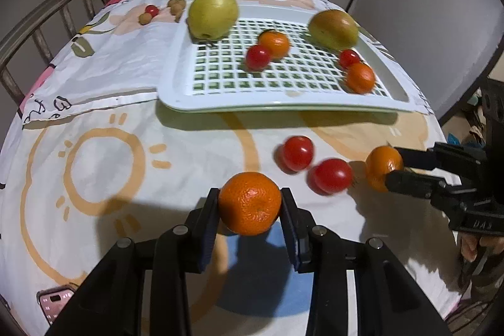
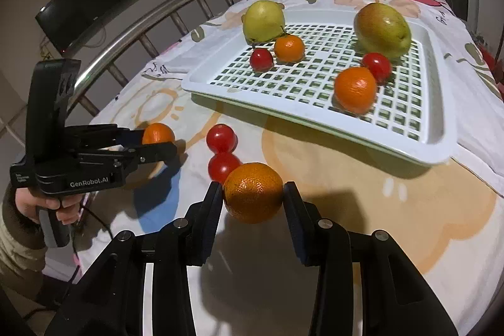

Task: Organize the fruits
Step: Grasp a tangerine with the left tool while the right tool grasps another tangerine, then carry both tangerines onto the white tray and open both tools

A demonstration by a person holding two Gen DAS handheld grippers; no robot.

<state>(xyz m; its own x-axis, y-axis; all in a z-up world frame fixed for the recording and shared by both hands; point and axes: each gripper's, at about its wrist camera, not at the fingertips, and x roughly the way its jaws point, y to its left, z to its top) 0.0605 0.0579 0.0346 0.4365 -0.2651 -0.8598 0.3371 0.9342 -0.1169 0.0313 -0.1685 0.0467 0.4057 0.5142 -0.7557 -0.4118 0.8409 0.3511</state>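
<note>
So we've got each hand-held gripper, left [image 1: 249,203] and right [image 2: 253,194], clamped on a mandarin, both short of the white tray [image 1: 176,77], ready for sorting.

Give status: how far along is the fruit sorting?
Done: six fruits sit in the white perforated plastic tray. In hand: left tongs and right tongs each grip a round orange mandarin. Left: two red cherry tomatoes on the cloth.
</note>
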